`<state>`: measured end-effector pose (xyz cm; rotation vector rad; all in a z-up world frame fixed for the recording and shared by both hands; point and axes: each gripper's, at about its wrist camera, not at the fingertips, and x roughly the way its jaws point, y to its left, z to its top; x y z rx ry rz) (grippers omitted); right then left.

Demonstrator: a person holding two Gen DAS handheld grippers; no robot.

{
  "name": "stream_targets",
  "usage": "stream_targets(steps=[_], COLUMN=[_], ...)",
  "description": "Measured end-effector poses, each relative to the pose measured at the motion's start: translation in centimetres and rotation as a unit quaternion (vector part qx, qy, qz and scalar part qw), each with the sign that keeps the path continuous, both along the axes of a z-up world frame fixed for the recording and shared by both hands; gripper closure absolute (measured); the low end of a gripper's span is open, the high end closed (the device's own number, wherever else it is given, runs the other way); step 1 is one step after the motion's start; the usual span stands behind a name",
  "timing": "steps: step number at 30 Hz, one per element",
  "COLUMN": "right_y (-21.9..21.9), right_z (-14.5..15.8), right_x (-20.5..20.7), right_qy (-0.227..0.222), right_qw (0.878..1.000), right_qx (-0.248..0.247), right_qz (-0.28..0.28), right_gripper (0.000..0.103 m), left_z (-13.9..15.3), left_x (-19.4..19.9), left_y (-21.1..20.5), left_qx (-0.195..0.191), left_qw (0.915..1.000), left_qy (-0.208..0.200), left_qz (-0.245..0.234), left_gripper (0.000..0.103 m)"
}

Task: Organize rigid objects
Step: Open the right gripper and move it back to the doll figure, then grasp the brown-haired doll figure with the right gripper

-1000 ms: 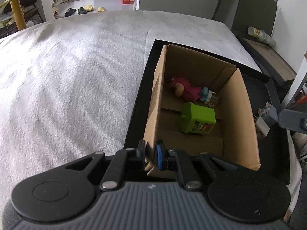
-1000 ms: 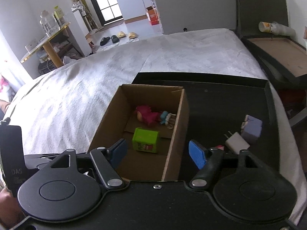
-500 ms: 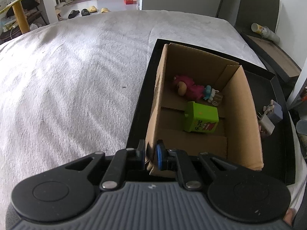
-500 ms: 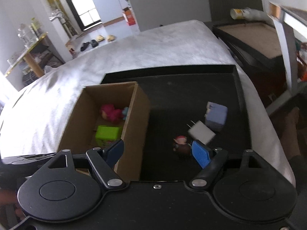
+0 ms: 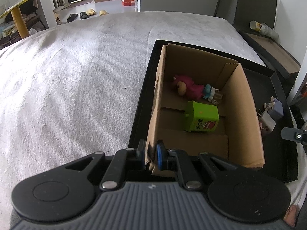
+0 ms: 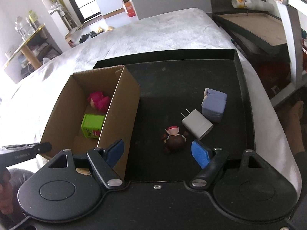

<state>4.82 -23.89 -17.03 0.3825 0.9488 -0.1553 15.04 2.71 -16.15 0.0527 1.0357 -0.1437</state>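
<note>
Right gripper (image 6: pixel 157 152), jaws wide and empty, I am hovering over the small brown figurine (image 6: pixel 174 139); two toys boxed, three left.

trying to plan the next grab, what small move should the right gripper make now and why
Probably ease the right gripper forward and down around the small figurine, then close. Its jaws are open, and the figurine lies on the black tray just ahead, between them. The left gripper is shut on the cardboard box wall, steadying it for the drop.
</note>
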Motion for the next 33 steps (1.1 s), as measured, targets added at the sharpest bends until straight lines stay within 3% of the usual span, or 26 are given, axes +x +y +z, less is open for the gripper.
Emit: stream_targets(steps=[11,24,29,33], right_y=[-0.6,-1.3,-1.4,-1.3], right_z=[-3.0,-5.9,-6.3,-6.1], right_x=[1.4,3.2,3.6,3.2], right_qy=[0.025,0.062,0.076,0.083], right_qw=[1.000,0.998,0.996,0.996], right_qx=[0.009,0.008,0.004,0.000], right_qz=[-0.002,-0.025,-0.035,-0.041], right_gripper=[0.042,0.048,0.075,0.076], left_z=[-0.1,0.0,0.1,0.4], left_x=[0.4,0.8,0.9,0.7], left_y=[-0.5,-0.5,-0.6,-0.9], left_qx=[0.013,0.017,0.022,0.028], left_qw=[0.9999,0.9997,0.9995,0.9993], left_qy=[0.002,0.013,0.019,0.014], left_qz=[-0.005,-0.009,-0.015,-0.022], left_gripper=[0.095,0.095,0.095,0.095])
